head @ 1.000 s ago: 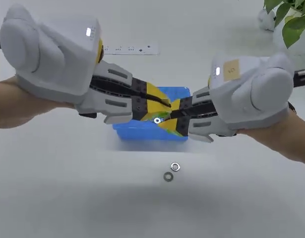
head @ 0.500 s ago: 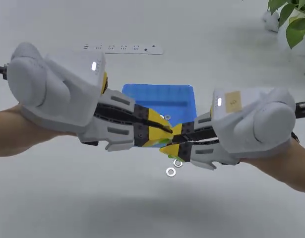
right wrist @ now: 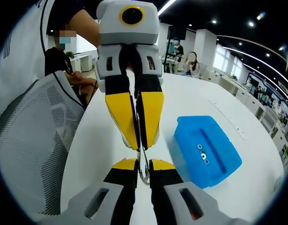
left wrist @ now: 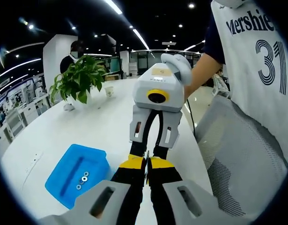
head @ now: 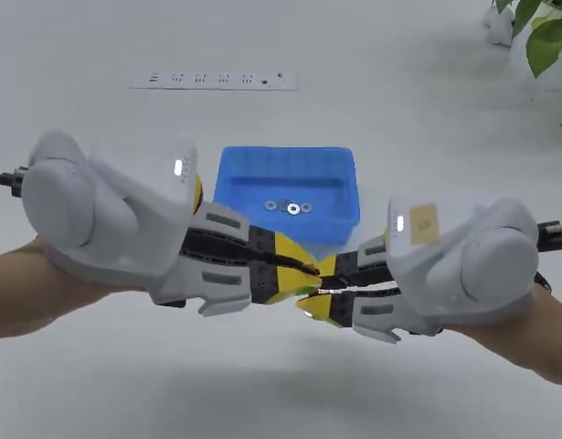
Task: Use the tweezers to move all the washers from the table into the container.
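Observation:
My left gripper (head: 308,268) and right gripper (head: 323,285) meet tip to tip just in front of the blue container (head: 285,157). Both are shut on thin metal tweezers (right wrist: 143,161), which run from my right gripper (right wrist: 144,165) up between the yellow fingers of the left gripper (right wrist: 142,140). In the left gripper view the tweezers (left wrist: 146,165) sit between my left gripper (left wrist: 146,162) tips, facing the right gripper (left wrist: 147,149). Three washers (head: 290,208) lie inside the container (left wrist: 64,180), also seen as washers (right wrist: 203,155). The grippers hide the table beneath their tips.
A white power strip (head: 212,80) lies at the far side of the white table. A potted plant (head: 546,37) stands at the far right. A mesh chair (right wrist: 36,154) and the person's jersey sit behind the table's near edge.
Both grippers have drawn back together from over the container to the table in front of it. They now cover the two loose washers seen earlier. The container's washers have come into view.

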A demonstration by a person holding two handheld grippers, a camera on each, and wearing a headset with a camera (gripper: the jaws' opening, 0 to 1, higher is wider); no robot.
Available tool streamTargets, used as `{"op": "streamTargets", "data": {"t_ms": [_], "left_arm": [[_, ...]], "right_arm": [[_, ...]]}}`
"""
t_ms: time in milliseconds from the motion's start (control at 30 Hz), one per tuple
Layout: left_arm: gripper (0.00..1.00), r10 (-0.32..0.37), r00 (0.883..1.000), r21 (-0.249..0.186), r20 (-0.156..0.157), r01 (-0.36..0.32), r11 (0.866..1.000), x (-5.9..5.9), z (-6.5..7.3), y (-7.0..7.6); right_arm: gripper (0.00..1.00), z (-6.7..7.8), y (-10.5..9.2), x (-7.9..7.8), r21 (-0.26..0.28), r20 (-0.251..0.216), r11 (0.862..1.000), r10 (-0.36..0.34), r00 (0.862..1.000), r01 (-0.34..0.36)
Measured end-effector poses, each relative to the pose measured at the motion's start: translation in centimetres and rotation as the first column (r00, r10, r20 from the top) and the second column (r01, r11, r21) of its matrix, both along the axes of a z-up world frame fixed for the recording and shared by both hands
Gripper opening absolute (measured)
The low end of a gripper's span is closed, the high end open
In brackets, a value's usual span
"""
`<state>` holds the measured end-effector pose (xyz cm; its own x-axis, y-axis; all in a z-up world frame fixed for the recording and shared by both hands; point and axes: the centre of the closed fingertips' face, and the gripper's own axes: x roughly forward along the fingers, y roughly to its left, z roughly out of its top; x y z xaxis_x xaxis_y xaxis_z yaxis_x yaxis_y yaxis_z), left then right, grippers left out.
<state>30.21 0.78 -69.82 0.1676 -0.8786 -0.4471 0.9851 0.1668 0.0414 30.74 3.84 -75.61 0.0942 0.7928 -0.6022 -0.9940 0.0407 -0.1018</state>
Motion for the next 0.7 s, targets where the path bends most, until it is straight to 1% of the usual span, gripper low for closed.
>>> {"op": "streamTargets", "data": {"t_ms": [33, 133, 200, 400, 600, 700], "left_arm": [[0.06, 0.003, 1.0, -0.005, -0.008, -0.003, 1.0, 0.0, -0.1, 0.0], [0.06, 0.005, 1.0, -0.004, -0.011, -0.005, 1.0, 0.0, -0.3, -0.1], [0.06, 0.001, 1.0, 0.001, -0.009, -0.001, 1.0, -0.1, -0.4, -0.1], [0.06, -0.004, 1.0, 0.01, -0.006, 0.004, 1.0, 0.0, -0.6, 0.0], [0.06, 0.0, 1.0, 0.005, 0.002, 0.0, 1.0, 0.3, -0.3, 0.2], [0.06, -0.003, 1.0, 0.012, 0.003, 0.003, 1.0, 0.2, -0.4, 0.3]], "right_arm": [[0.11, -0.1, 0.0, 0.0, 0.001, -0.005, 1.0, -0.005, 1.0, 0.005], [0.11, -0.3, -0.2, -0.1, -0.003, -0.007, 1.0, -0.009, 1.0, 0.009], [0.11, -0.4, -0.2, -0.1, -0.004, -0.016, 1.0, -0.011, 1.0, 0.011], [0.12, -0.8, 0.0, -0.1, -0.012, -0.02, 1.0, -0.011, 1.0, 0.01], [0.12, -1.1, -0.1, 0.1, -0.026, -0.021, 1.0, -0.009, 1.0, 0.008], [0.12, -1.2, -0.1, 0.1, -0.036, -0.013, 0.999, 0.003, 1.0, -0.003]]}}
